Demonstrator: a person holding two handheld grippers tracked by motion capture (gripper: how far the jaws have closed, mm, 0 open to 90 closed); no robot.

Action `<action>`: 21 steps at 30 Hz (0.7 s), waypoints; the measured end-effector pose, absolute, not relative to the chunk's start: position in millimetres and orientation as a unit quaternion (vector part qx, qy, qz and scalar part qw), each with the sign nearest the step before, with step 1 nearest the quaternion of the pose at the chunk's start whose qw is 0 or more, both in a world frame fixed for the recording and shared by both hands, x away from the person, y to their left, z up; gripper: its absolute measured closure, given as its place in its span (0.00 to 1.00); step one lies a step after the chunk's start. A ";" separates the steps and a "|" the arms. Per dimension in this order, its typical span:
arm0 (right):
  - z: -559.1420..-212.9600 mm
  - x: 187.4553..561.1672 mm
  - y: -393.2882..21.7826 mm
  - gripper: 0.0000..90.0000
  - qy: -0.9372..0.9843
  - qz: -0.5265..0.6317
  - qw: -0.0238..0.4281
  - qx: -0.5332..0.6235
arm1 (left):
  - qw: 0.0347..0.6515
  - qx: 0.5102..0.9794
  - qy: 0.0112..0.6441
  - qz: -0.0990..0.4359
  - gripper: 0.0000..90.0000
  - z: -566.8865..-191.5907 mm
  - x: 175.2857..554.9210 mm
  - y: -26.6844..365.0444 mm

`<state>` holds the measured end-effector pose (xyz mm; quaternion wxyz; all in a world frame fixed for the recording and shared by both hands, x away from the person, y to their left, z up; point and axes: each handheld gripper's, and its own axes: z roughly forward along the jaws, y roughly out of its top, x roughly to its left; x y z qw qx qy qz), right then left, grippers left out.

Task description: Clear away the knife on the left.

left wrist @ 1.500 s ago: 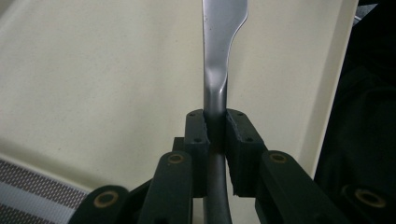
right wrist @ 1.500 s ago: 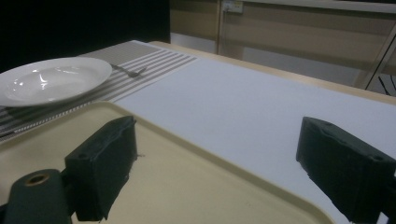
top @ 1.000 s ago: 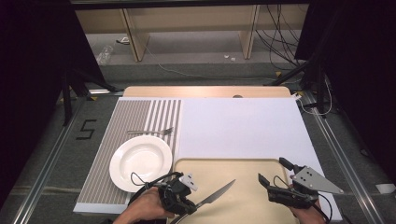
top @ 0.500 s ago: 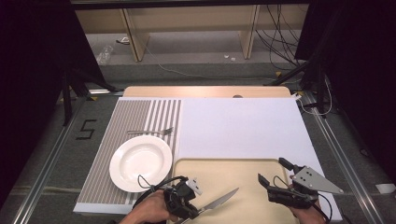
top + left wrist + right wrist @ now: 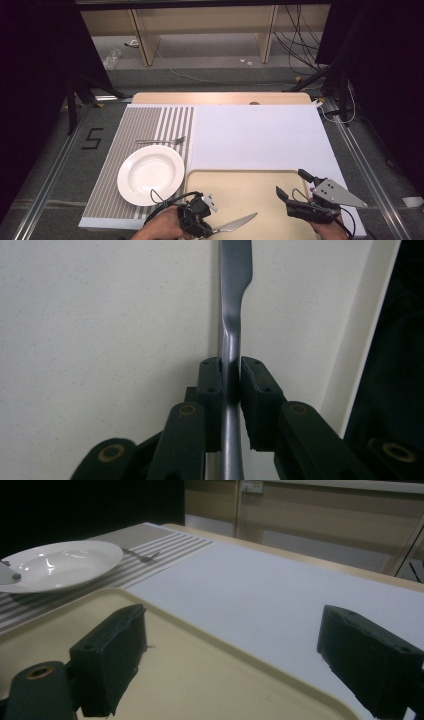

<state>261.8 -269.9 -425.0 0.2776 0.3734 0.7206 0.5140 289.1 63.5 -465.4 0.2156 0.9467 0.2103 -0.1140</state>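
Note:
A silver table knife point(image 5: 235, 224) lies low over the front of the beige tray point(image 5: 240, 177), blade pointing right. My left gripper point(image 5: 209, 231) holds its handle at the tray's front left. In the left gripper view the knife point(image 5: 235, 270) runs straight ahead over the tray point(image 5: 100, 315), and the left gripper point(image 5: 231, 375) has both pads against the handle. Its jaws have just been opening a little, with the handle still between them. My right gripper point(image 5: 291, 182) hovers open over the tray's right end, and in its own view the right gripper point(image 5: 235, 640) has nothing between its pads.
A white plate point(image 5: 150, 173) rests on the striped placemat point(image 5: 125, 130) left of the tray, with a fork point(image 5: 160, 141) just behind it. A white mat point(image 5: 255, 135) covers the table behind the tray. The right gripper view shows the plate point(image 5: 55, 562) and the fork point(image 5: 140, 555).
The knife's blade tip has dropped toward the table's front edge and lies flatter, and the left hand has shifted slightly with it. The right gripper has stayed where it was.

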 end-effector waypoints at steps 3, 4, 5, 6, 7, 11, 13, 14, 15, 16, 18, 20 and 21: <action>-424.8 261.8 -269.8 0.15 0.721 0.515 0.278 0.373 | 0.225 0.945 0.210 -0.108 0.71 -460.9 288.9 64.4; -425.3 262.1 -269.6 0.15 0.719 0.516 0.278 0.372 | 0.227 0.945 0.209 -0.106 0.63 -459.6 288.7 64.2; -425.0 261.8 -269.9 0.15 0.721 0.514 0.277 0.373 | 0.230 0.945 0.207 -0.108 0.60 -458.5 288.8 64.4; -424.9 261.9 -269.9 0.15 0.720 0.515 0.277 0.374 | 0.230 0.945 0.207 -0.108 0.57 -458.5 288.8 64.4; -425.1 262.2 -269.5 0.15 0.718 0.518 0.278 0.373 | 0.234 0.943 0.213 -0.101 0.52 -457.4 288.1 63.4; -425.1 261.8 -269.6 0.15 0.718 0.518 0.278 0.372 | 0.238 0.942 0.218 -0.086 0.44 -456.4 288.8 63.4; -425.0 261.9 -269.7 0.15 0.717 0.520 0.279 0.372 | 0.256 0.938 0.222 -0.074 0.39 -454.4 289.9 64.4; -425.0 261.9 -269.7 0.15 0.717 0.520 0.279 0.372 | 0.256 0.938 0.222 -0.074 0.38 -454.4 289.9 64.4; -425.1 261.9 -269.7 0.15 0.717 0.520 0.279 0.371 | 0.268 0.935 0.220 -0.068 0.36 -452.4 289.4 64.4; -425.1 261.9 -269.7 0.15 0.717 0.520 0.279 0.371 | 0.268 0.935 0.220 -0.068 0.35 -452.4 289.4 64.4; -424.9 261.9 -269.7 0.15 0.717 0.521 0.278 0.371 | 0.282 0.933 0.215 -0.061 0.32 -450.8 288.3 63.8; -425.1 261.9 -269.7 0.15 0.716 0.522 0.279 0.370 | 0.299 0.929 0.213 -0.051 0.32 -449.4 287.2 62.8; -425.1 261.9 -269.7 0.15 0.716 0.522 0.279 0.370 | 0.309 0.926 0.210 -0.047 0.32 -449.3 286.3 62.2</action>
